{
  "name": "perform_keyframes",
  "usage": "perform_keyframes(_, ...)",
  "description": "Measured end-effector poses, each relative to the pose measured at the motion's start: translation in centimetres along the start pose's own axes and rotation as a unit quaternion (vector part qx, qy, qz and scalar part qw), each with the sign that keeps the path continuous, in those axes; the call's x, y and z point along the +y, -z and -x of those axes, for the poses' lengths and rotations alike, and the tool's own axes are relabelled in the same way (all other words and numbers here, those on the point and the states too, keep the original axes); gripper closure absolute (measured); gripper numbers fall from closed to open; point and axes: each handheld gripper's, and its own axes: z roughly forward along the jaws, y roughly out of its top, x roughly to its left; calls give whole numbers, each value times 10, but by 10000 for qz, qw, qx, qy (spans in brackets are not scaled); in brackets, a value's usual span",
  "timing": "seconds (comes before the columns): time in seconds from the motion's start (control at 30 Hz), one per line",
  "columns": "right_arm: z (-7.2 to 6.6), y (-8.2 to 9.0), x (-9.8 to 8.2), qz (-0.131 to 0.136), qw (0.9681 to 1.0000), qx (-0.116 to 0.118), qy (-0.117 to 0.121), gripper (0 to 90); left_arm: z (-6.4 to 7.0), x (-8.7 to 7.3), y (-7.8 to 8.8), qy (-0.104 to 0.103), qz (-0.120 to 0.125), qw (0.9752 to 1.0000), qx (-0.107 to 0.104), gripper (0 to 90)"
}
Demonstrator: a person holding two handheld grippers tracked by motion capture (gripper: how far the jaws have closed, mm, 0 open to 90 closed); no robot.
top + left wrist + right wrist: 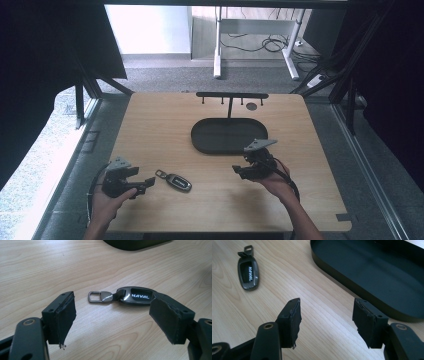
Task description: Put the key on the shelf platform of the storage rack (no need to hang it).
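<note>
Lying flat on the wooden counter [165, 130], the key fob [174, 180] sits toward the near edge, left of centre, with its metal loop pointing toward the left edge and bare wood on every side of it. The left gripper [145, 184] rests just beside that loop at the near left part of the counter, its jaws spread wide and holding nothing; in the left gripper view the key fob [130, 296] lies just beyond the pads, closer to the right-hand one, not touching either. The right gripper [239, 171] hangs over the near right part of the counter, well apart from the fob, its jaws partly open and empty, with only wood between the pads in the right gripper view. Just behind it the black oval tray [200, 142] occupies the centre toward the far edge, its rim close to the gripper. A black hook rack [231, 95] stands along the far edge behind the tray. Open wood stretches between the two grippers and along both side edges.
</note>
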Motion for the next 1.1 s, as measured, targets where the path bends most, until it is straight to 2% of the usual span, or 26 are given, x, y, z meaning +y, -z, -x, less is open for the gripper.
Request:
perform_keyframes(0.3, -8, -7, 17, -117, 9997, 41, 196, 393, -1, 0, 2, 6, 38, 10000, 21, 213)
perform_keyframes(0.53, -18, -18, 32, -258, 9986, 131, 434, 387, 0, 0, 2, -23, 21, 10000, 29, 213)
perform_keyframes(1.1, -39, -40, 60, -623, 9943, 314, 806, 396, 0, 0, 2, -32, 3, 10000, 30, 214)
